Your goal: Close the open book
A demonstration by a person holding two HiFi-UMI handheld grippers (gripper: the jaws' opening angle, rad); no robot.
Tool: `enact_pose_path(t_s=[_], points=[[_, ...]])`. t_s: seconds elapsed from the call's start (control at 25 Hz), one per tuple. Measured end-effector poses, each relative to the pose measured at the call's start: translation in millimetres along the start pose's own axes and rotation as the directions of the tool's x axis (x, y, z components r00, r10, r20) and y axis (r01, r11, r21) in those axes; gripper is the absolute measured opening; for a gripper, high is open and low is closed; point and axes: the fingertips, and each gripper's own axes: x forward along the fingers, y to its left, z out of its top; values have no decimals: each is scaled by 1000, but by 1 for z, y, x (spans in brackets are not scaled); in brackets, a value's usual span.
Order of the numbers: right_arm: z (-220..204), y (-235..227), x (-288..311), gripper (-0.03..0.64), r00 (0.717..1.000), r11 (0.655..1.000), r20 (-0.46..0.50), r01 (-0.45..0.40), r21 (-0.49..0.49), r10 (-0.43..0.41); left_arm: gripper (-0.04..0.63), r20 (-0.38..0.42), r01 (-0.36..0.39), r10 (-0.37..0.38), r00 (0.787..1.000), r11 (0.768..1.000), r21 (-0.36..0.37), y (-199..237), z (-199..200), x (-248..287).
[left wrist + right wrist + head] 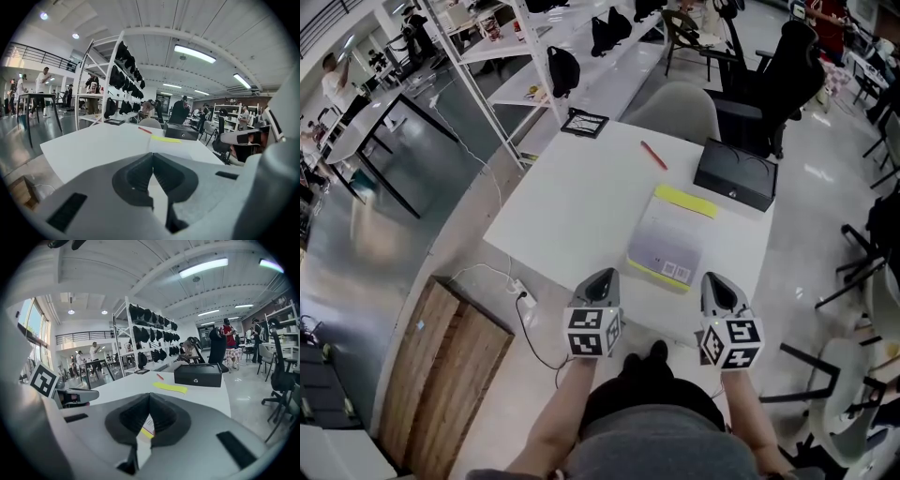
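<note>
Lying flat on the white table (572,206), the book (670,239) is recorded toward the right side, nearer the near edge than the far one. A grey cover faces up, with a yellow-green strip along the far end and another along the near end; the book appears closed. It is touched by neither claw.

The left claw (602,278) is held at the near table edge, just left of the book's near left corner. In the left gripper view its jaws are seen clenched together with nothing between them.

The right claw (715,281) is held at the near edge, just right of the book's near right corner. Its jaws are likewise pressed together and empty; below the tips, a printed label and a yellow edge of the book are glimpsed in the right gripper view.

Both claws are pointed away from the person and tilted slightly down.

Far of the book, a red pen (653,155) is noted on the table. A black box (736,174) sits at the far right corner, well apart from the pen. A black-framed tray (584,123) rests at the far left corner.
</note>
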Motion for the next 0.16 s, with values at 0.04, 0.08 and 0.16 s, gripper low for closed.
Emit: enact_pose_path(t_s=[0.04,0.08,0.16], points=[[1,-1,1,3,1000,1000,2,0,-3,0,6,0,0,0,1000,1000,2,0,1,1],[1,-2,1,3,1000,1000,4,1,-6,-1,6,1,0,0,1000,1000,4,0,1,3],[3,-4,3,3,1000,1000,7,3,-10,-3,6,1,0,0,1000,1000,10,0,3,6]])
